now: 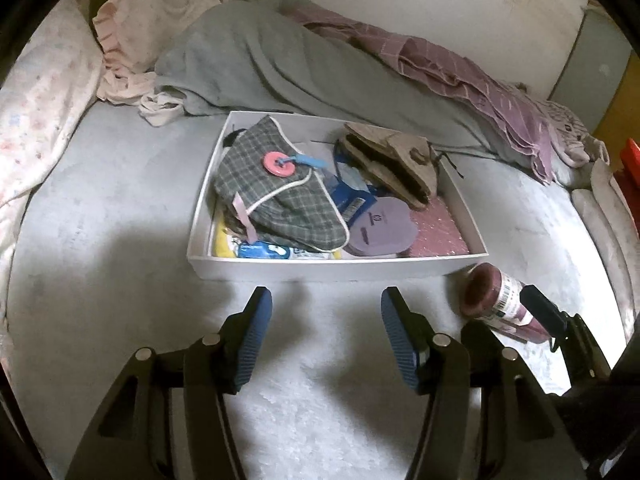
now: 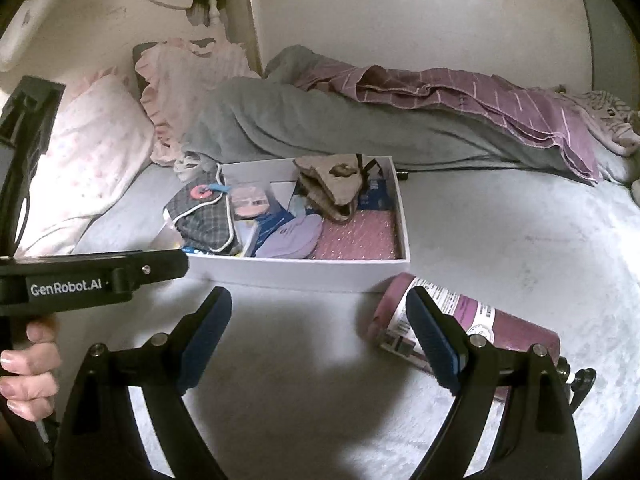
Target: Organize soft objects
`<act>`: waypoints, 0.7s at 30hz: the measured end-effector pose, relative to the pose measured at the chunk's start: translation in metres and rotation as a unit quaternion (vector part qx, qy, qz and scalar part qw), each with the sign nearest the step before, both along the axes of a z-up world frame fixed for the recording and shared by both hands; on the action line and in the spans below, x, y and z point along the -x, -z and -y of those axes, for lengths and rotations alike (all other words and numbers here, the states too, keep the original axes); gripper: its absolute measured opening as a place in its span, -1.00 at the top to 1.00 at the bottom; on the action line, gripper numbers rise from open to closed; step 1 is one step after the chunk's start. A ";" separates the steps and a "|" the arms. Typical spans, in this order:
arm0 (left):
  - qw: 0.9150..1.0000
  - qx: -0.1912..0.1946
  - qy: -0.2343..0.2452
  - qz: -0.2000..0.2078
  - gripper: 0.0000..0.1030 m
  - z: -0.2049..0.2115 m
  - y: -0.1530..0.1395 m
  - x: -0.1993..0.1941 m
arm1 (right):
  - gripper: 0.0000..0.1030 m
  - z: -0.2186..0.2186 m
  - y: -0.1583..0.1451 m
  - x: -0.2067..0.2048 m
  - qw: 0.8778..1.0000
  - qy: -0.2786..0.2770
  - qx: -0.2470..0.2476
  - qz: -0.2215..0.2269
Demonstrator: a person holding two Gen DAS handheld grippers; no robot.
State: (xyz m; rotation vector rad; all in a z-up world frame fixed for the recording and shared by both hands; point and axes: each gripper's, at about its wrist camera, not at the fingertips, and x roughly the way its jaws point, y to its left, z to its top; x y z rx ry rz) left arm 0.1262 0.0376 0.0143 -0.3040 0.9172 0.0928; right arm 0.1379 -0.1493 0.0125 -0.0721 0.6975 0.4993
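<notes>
— Both grippers sat nearest the lens: the left gripper (image 1: 326,336) and the right gripper (image 2: 320,344) each hung with jaws spread and nothing between the pads, low over the grey bedcover (image 1: 120,200).

— Why empty, do you think?

— Probably between picks. The grey blanket (image 1: 260,60) and purple striped cloth (image 1: 460,68) lay bunched along the wall, well behind the white box (image 1: 320,270), which already held the plaid pouch (image 1: 276,196), a tan pouch (image 1: 396,160) and a lilac pad (image 1: 380,226).

— And the maroon roll (image 2: 472,320)?

— On its side, just outside the box's near corner, beside the right gripper's outer finger.

— Anything only one camera caught?

— Only the right wrist view showed the headboard (image 2: 100,4) and a hand (image 2: 28,368) clutching the left tool's handle.
</notes>
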 end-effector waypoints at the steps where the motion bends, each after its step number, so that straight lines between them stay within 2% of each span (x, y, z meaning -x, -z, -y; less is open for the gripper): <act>1: 1.000 0.002 0.000 0.001 -0.11 0.000 0.000 0.001 | -0.73 0.000 0.000 0.001 1.000 0.001 0.003 0.003; 12: 1.000 0.019 -0.013 0.000 -0.11 -0.007 -0.001 0.002 | -0.73 0.006 0.001 0.010 1.000 0.011 0.014 0.014; 18: 0.999 -0.010 -0.030 0.013 -0.11 -0.003 0.005 0.017 | -0.73 0.010 -0.001 0.026 0.997 0.026 0.030 0.065; 21: 0.998 -0.030 -0.041 0.033 -0.11 0.002 0.013 0.028 | -0.74 0.013 0.004 0.033 0.996 0.031 0.038 0.074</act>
